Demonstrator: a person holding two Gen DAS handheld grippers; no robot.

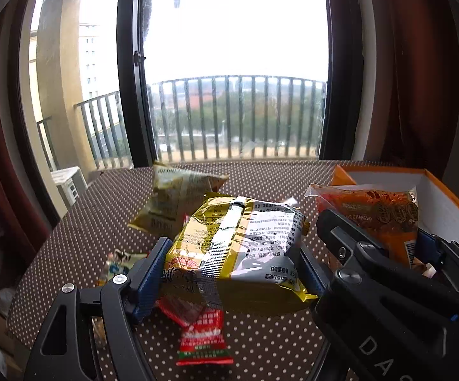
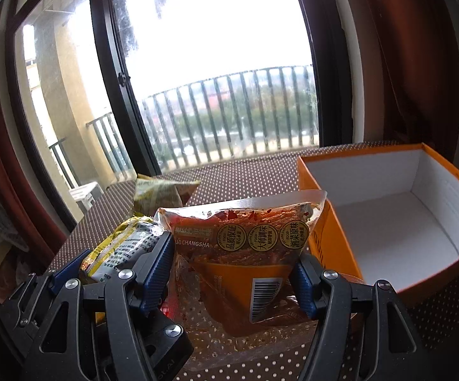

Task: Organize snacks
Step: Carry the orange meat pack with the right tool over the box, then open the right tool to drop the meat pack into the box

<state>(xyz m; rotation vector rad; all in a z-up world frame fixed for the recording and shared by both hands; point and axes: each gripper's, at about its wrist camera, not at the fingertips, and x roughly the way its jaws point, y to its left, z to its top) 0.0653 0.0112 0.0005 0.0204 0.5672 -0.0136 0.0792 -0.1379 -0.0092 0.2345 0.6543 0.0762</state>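
Left gripper point(image 1: 234, 273) fingers clamp yellow noodle pack point(image 1: 239, 241), lifted off dotted table point(image 1: 80, 238). Right gripper point(image 2: 234, 273) fingers clamp orange-red snack bag point(image 2: 245, 254), just left of open orange box point(image 2: 331, 241). Small red packet point(image 1: 202, 338) lies on table below.

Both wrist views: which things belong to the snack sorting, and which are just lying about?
Part of the job:
- yellow packet in the left claw
- orange packet in the right claw
- orange box, open
- olive packet, red packet on the dotted table

Lying about:
- curtain
- balcony railing
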